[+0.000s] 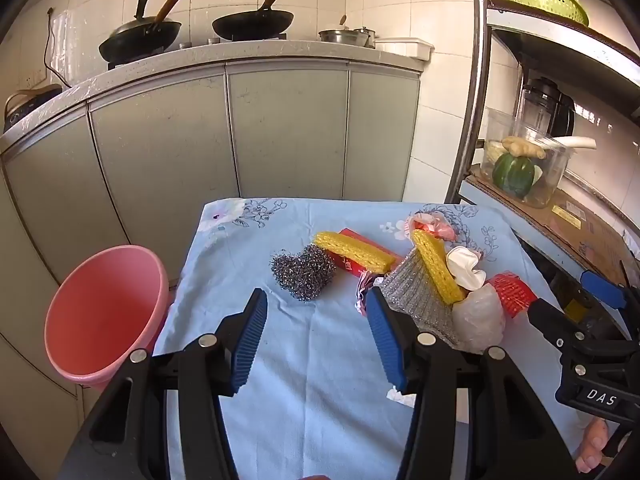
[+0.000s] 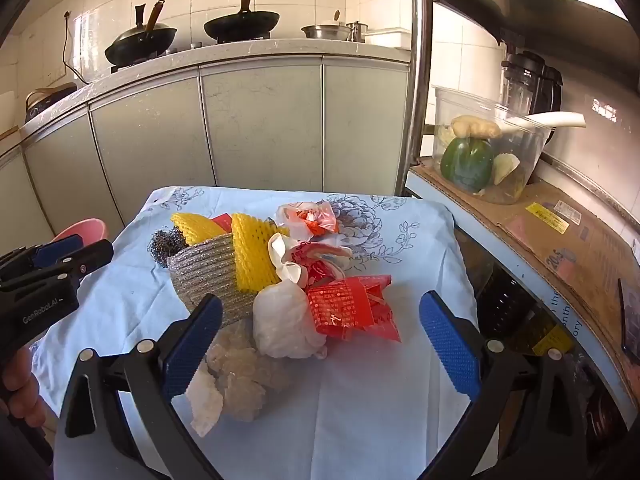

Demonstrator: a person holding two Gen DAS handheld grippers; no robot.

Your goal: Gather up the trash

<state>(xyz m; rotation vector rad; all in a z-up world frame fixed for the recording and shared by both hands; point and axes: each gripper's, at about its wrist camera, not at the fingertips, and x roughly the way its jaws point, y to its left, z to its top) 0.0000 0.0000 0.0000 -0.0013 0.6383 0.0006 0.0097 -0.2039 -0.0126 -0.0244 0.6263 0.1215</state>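
A pink bucket (image 1: 105,314) stands on the floor just beside the left edge of the table (image 1: 304,380), which is covered in a pale blue flowered cloth. The left gripper (image 1: 316,344) hovers over the near part of the cloth with its blue-padded fingers spread wide and nothing between them. Just beyond its fingertips lies a steel wool scrubber (image 1: 303,277), slightly left of the gap's centre line, touching a yellow foam net (image 1: 352,251) that rests on a red packet (image 1: 362,258). The left gripper's right finger reaches the edge of a silver mesh cloth (image 1: 416,300), the near-left corner of the trash heap. Further right, the right gripper (image 2: 320,344) also stands released, fingers wide apart. Between and just ahead of them lie a white plastic bag (image 2: 286,326) and a crumpled red wrapper (image 2: 352,308), with clear crumpled plastic (image 2: 240,376) against the left finger. Behind these sit an upright yellow foam net (image 2: 252,256) and an orange-and-clear bag (image 2: 308,218).
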